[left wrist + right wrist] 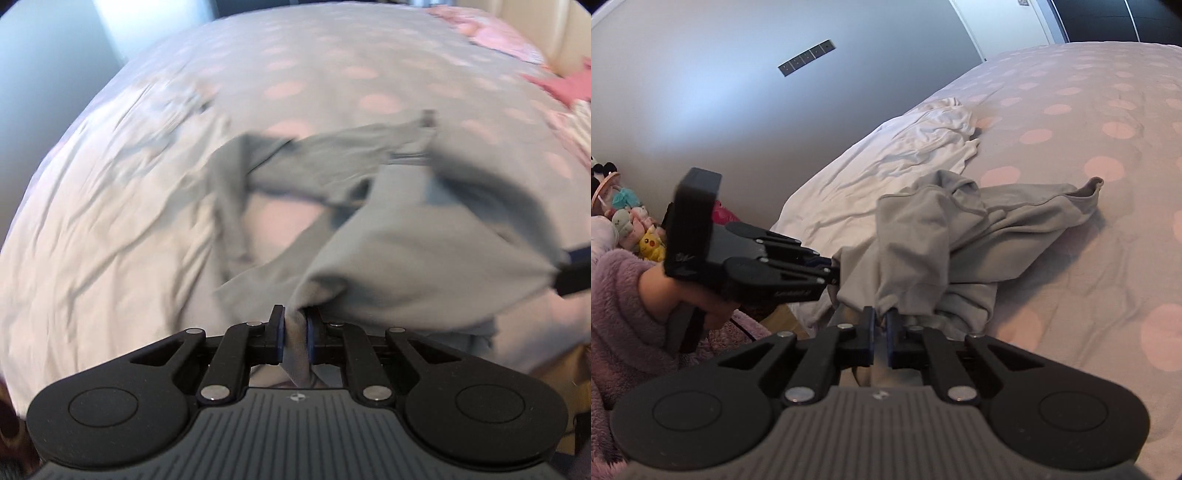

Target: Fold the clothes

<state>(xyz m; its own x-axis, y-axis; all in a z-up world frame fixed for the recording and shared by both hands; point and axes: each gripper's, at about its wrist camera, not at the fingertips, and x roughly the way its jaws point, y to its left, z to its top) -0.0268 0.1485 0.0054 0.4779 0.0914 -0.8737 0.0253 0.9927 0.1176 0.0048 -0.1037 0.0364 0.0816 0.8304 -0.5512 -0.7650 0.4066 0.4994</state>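
Both grippers, L (295, 319) & R (881, 318), clamped on grey garment (945, 236) edge, lifted over near edge of polka-dot bed (1089, 122); white garment (923, 144) far left.

The grey garment (960, 236) pinched in the jaws of both grippers is soft matt cloth, like jersey, with a stitched hem. The left gripper (295, 325) and the right gripper (881, 325) are matt black plastic with small shiny metal pins at the joints and ribbed grey bodies behind. Beyond the jaws, the bedspread (1071, 147) is smooth matt cotton printed with pink dots; a creased white sheet (886, 162) lies left of them. The person's sleeve (617, 302) is fluffy purple fleece.
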